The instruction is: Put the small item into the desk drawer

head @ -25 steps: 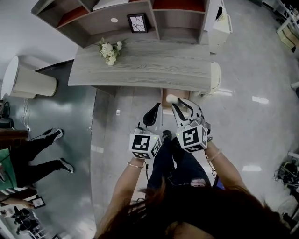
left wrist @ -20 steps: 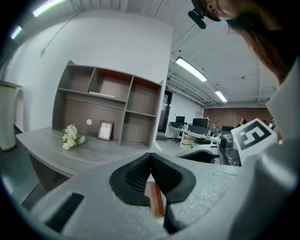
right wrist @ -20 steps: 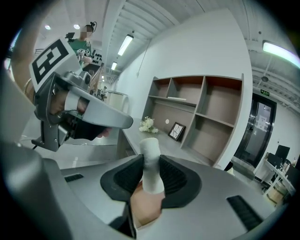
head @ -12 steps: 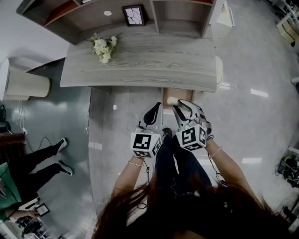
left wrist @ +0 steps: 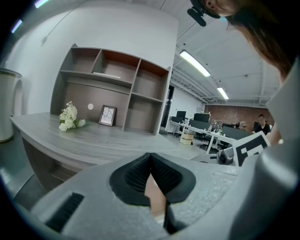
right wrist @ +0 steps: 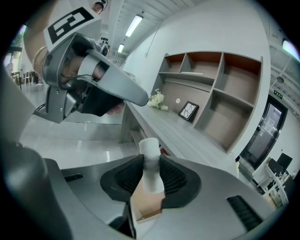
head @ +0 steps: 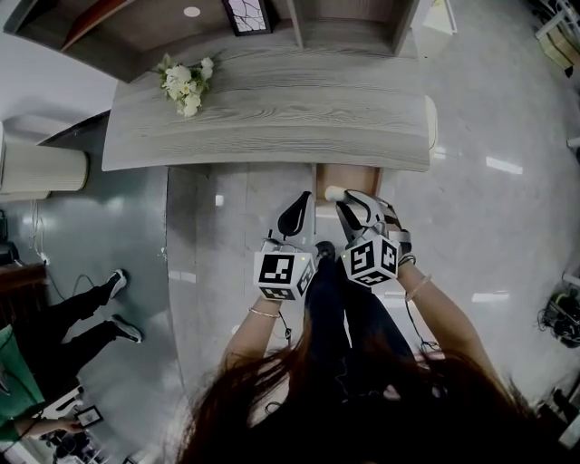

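In the head view my right gripper (head: 337,201) is shut on a small white cylinder (head: 333,192) just in front of the grey wooden desk (head: 272,118). A brown drawer (head: 347,178) shows under the desk's front edge, right behind the cylinder. In the right gripper view the white cylinder (right wrist: 150,154) stands upright between the black pads (right wrist: 174,177). My left gripper (head: 296,214) hangs beside the right one, shut with nothing in it. Its pads (left wrist: 136,176) meet at the tip.
White flowers (head: 183,83) and a framed picture (head: 245,14) stand at the back of the desk, under a shelf unit (head: 344,18). A cream cylinder (head: 41,168) stands to the left. Another person's legs (head: 63,317) are on the floor at far left.
Both grippers have sunk lower in front of the desk, which now fills more of the head view. The white cylinder stays gripped in the right one.
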A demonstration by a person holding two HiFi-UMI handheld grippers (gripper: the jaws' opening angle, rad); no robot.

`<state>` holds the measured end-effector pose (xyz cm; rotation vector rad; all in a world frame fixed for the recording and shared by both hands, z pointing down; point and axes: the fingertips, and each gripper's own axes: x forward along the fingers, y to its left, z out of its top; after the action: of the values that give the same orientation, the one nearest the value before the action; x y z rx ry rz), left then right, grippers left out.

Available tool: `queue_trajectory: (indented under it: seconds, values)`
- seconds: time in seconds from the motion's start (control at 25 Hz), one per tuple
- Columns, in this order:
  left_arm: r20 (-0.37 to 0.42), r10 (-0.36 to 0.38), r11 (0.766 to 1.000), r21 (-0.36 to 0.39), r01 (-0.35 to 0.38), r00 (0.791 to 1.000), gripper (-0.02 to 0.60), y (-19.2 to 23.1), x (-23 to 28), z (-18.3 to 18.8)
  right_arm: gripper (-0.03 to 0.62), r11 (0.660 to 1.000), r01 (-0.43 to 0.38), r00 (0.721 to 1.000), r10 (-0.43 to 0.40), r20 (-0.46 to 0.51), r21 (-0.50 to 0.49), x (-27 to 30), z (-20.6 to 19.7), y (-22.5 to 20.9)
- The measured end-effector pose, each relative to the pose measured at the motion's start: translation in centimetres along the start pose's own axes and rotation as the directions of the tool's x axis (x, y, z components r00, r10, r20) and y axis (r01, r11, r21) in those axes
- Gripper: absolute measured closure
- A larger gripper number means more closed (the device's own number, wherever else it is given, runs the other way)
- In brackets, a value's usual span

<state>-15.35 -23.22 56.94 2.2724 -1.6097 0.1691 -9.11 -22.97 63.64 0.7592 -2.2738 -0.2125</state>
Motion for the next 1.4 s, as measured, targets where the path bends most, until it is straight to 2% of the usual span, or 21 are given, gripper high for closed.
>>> queue_trajectory:
  seconds: [0.44, 0.8, 1.4]
  values:
    - [-0.013, -0.009, 1.000, -0.004, 0.009, 1.000, 0.566, 0.5, 1.8, -3.2, 0.490, 0.996, -0.038, 0.996, 0.032, -0.084, -0.076, 4.0, -4.6, 2.0]
    - [-0.033, 0.007, 1.000, -0.019, -0.008, 0.999, 0.566, 1.5, 3.3, -6.4, 0.490, 0.994, -0.059, 0.988, 0.045, -0.150, -0.088, 7.0, -8.3, 3.3]
    - [-0.055, 0.025, 0.999, -0.026, -0.027, 0.998, 0.566, 2.7, 5.8, -9.5, 0.490, 0.995, -0.084, 0.954, 0.063, -0.292, -0.061, 11.0, -13.4, 4.2]
